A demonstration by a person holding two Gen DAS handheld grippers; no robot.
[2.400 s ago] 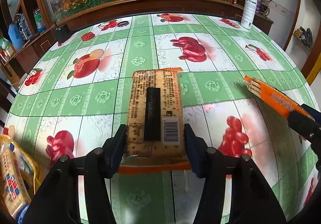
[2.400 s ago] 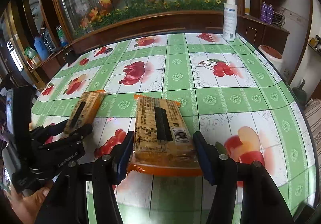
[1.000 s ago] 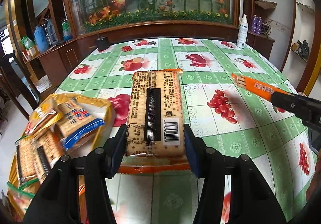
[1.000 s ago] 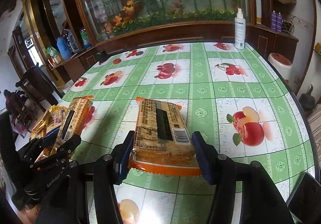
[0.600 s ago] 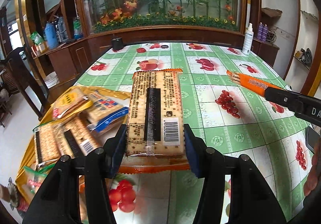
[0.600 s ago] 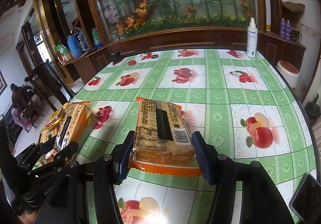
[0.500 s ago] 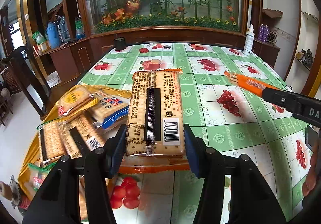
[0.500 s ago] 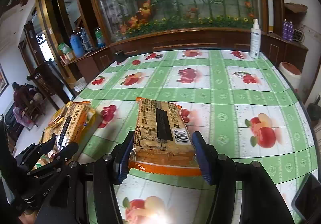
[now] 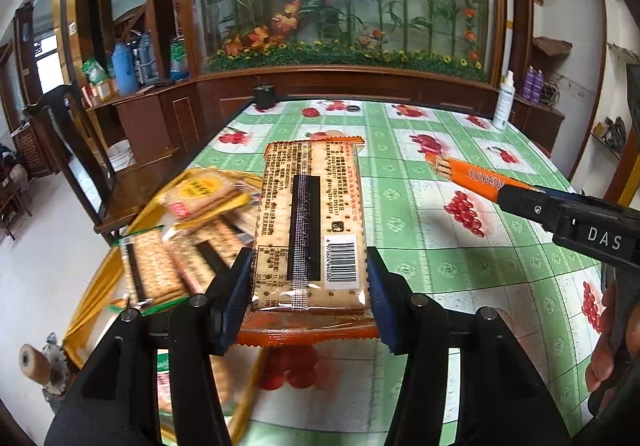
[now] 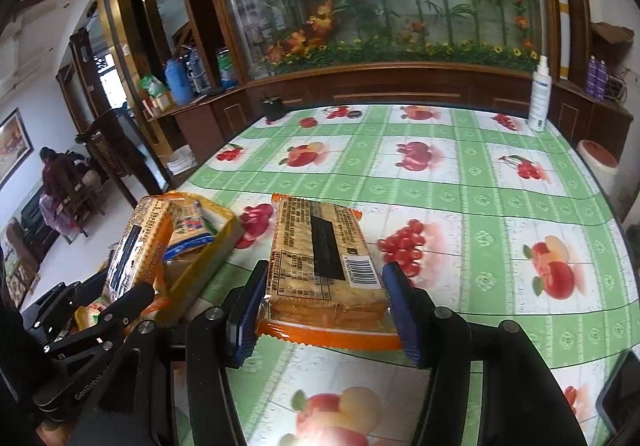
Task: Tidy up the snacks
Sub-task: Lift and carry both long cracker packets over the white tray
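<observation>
My left gripper [image 9: 307, 286] is shut on an orange-edged cracker pack [image 9: 310, 222], held above the table's left edge. Below and left of it a yellow bag [image 9: 92, 302] holds several cracker packs [image 9: 148, 270]. My right gripper [image 10: 322, 304] is shut on a second cracker pack [image 10: 320, 254], held above the table. In the left wrist view that pack [image 9: 468, 175] and the right gripper's body show at the right. In the right wrist view the left gripper's pack [image 10: 138, 242] hangs over the yellow bag [image 10: 208, 250] at the left.
The table has a green-and-white fruit-print cloth [image 10: 460, 182]. A white spray bottle [image 10: 539, 94] and a small black cup [image 10: 274, 107] stand at its far edge. A dark wooden chair [image 9: 80, 150] stands left of the table. A wooden cabinet with a flower display [image 10: 380, 18] runs behind.
Both grippers have moved back and to the left with their packs. The yellow bag of packs has come further into view under the left gripper.
</observation>
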